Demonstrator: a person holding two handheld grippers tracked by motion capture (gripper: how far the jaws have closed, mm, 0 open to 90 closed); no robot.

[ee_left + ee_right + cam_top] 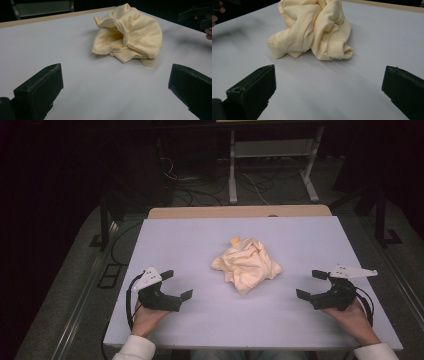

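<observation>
A crumpled pale yellow garment (246, 264) lies in a heap at the middle of the white table top (200, 240). In the left gripper view the garment (128, 35) bulges ahead with a ribbed hem at its base; in the right gripper view the garment (314, 27) shows a ribbed cuff with a small label. My left gripper (177, 284) rests at the table's front left, open and empty, a hand's width left of the cloth. My right gripper (311, 284) sits open and empty at the front right, pointing at the cloth.
A tan wooden edge (240, 211) runs behind the white top. Beyond it stand white metal frame legs (232, 175) and loose cables (200, 190) on a dark floor. A black stand (104, 222) is off the table's left side.
</observation>
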